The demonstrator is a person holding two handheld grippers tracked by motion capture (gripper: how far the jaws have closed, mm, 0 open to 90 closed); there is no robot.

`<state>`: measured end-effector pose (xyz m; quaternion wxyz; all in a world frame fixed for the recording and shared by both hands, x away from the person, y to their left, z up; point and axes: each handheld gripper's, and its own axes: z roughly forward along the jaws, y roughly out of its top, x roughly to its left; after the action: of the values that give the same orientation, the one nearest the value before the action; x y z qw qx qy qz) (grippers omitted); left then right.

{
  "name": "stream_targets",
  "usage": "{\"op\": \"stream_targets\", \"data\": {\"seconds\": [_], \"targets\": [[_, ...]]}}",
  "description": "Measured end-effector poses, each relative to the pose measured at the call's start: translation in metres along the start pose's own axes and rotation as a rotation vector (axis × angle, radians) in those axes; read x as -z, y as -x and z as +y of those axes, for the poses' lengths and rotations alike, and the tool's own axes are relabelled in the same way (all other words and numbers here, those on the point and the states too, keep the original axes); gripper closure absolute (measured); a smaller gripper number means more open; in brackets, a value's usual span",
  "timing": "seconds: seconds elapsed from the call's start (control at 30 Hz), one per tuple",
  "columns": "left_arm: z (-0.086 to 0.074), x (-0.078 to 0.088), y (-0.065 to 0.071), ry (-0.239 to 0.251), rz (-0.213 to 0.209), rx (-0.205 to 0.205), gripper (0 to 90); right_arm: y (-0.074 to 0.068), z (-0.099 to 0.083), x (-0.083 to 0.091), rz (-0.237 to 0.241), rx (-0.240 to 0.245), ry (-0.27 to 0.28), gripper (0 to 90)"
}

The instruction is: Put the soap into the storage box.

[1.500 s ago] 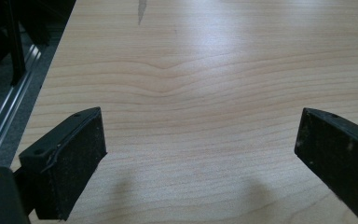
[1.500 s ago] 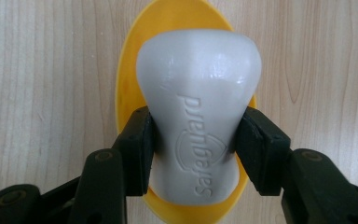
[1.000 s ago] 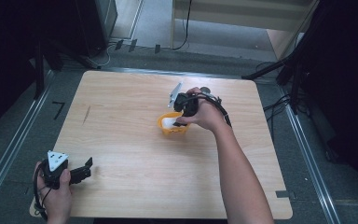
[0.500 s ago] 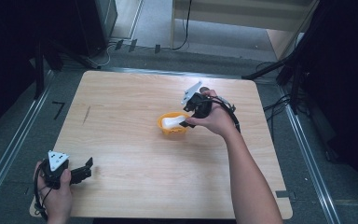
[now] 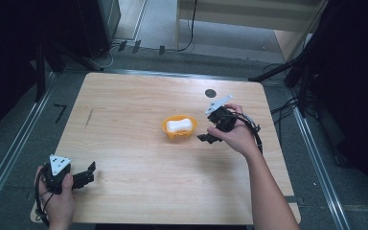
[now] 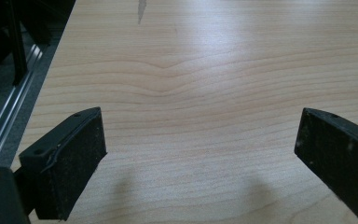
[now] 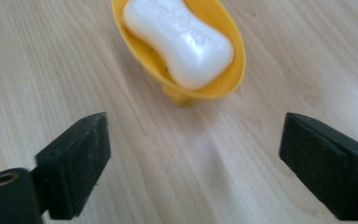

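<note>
A white soap bar (image 5: 179,125) (image 7: 178,40) lies in a yellow oval dish (image 5: 173,134) (image 7: 224,79) at the middle of the wooden table (image 5: 139,110). My right gripper (image 5: 205,137) (image 7: 193,165) hangs just right of the dish, apart from it; its jaws have just been opening and stand wide with nothing between them. Near the table's front left corner my left gripper (image 5: 92,171) (image 6: 200,163) rests open over bare wood, held by a hand.
A dark round spot (image 5: 210,93) marks the table behind the right hand. Metal rails (image 5: 9,153) run along both sides of the table. Cables (image 5: 280,108) trail off at the right, and dark stands and boxes crowd the floor beyond the far edge.
My right gripper has drawn back to the right, away from the dish, and its jaws have opened. The soap stays in the dish. My left gripper has kept still.
</note>
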<state>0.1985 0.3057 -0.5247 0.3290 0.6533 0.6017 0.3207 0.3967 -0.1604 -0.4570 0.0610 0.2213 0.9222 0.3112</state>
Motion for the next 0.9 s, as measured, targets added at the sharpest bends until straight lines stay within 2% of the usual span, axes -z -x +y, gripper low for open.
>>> {"op": "stream_targets", "data": {"seconds": [0.27,0.47,0.63,0.9], "targets": [[0.000,0.000,0.000,-0.002,0.002,-0.004,2.4,-0.004,-0.024,0.010,-0.024,-0.043,0.031,2.3],[0.000,0.000,0.000,0.001,0.001,-0.003,2.4,-0.009,-0.045,0.018,-0.082,-0.072,0.046,0.6],[0.000,0.000,0.000,0.001,0.000,-0.002,2.4,-0.013,-0.068,0.024,-0.086,-0.121,0.071,0.0],[0.000,0.000,0.001,0.003,0.001,0.000,2.4,-0.020,-0.089,0.028,-0.096,-0.150,0.090,0.0]]}}
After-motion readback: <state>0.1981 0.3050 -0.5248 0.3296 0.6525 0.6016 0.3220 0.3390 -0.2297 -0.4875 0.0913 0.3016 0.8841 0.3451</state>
